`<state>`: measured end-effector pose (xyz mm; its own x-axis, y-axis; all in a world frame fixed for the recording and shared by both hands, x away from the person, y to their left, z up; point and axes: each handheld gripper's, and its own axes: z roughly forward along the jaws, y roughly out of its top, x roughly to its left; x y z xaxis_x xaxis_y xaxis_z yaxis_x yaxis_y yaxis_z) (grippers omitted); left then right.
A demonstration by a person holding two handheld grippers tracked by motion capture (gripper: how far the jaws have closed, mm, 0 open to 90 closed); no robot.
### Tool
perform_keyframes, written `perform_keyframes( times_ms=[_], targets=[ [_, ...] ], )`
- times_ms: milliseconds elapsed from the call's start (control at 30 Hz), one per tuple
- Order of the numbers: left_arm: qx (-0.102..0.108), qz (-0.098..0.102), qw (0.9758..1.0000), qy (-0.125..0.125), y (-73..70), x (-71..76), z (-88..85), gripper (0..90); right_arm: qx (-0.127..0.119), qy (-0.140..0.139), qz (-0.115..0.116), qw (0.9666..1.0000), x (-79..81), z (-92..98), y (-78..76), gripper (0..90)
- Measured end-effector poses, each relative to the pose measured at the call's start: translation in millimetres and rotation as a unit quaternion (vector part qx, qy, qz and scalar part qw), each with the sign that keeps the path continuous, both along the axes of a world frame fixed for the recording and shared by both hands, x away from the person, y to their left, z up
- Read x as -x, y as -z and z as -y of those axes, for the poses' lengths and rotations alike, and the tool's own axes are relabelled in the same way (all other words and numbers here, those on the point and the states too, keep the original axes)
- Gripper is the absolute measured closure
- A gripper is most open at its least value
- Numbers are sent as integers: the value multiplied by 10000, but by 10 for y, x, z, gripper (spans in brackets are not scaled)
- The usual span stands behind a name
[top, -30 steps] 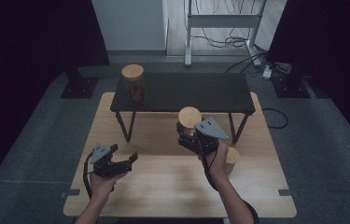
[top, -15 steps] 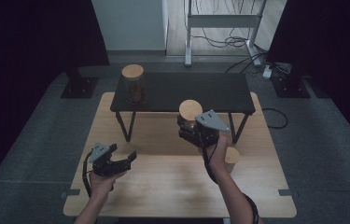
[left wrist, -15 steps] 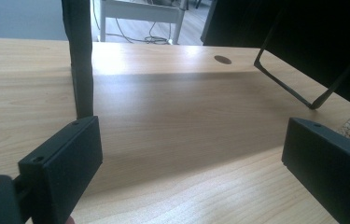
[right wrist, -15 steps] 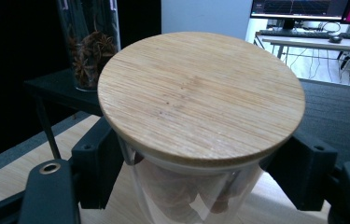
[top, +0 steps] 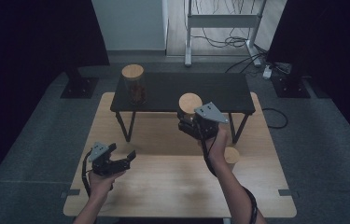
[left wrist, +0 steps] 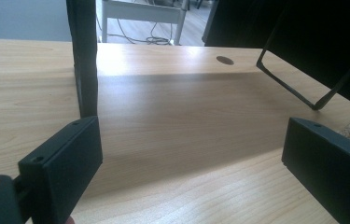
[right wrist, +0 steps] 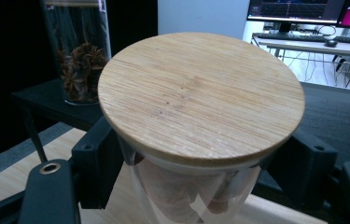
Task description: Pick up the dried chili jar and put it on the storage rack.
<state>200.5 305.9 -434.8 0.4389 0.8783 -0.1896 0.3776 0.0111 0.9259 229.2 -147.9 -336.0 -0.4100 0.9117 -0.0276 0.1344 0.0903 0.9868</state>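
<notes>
The right gripper (top: 187, 122) is clamped on a glass jar (right wrist: 186, 196), one black jaw pressed flat against each side of its clear wall just under the lid, and holds it upright above the middle of the wooden table (top: 172, 186), near the front edge of the low black shelf (top: 219, 91) that stands across the table's far half. The jar's lid (right wrist: 200, 93) is a round bamboo disc with fine straight grain and a pale rim; through the glass below it show reddish-brown pieces, too blurred to name. A second jar (top: 133, 85) of the same kind stands on the shelf near its left end, a tall clear cylinder with a matching bamboo lid, part-filled with dark brown star-shaped pods. A third jar (top: 231, 155), seen from above as another round wooden lid, stands on the table toward its right edge, just beside the right forearm; in the left gripper view its glass corner shows small pale grains inside. No label or writing can be read on any jar. The left gripper (top: 122, 157) hovers low over the table near its front left corner, its jaws spread wide with nothing between them. The tabletop is light, smooth wood grain; the shelf is matt black on thin metal legs.
</notes>
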Motion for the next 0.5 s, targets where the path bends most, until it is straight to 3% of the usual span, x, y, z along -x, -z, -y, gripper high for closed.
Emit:
perform_keyframes(
  times_ms=[500],
  targets=[
    [10,8,10000,17,-6,-4,-5,46,0,87,23,10000,-160,-43,-109,253]
  ],
)
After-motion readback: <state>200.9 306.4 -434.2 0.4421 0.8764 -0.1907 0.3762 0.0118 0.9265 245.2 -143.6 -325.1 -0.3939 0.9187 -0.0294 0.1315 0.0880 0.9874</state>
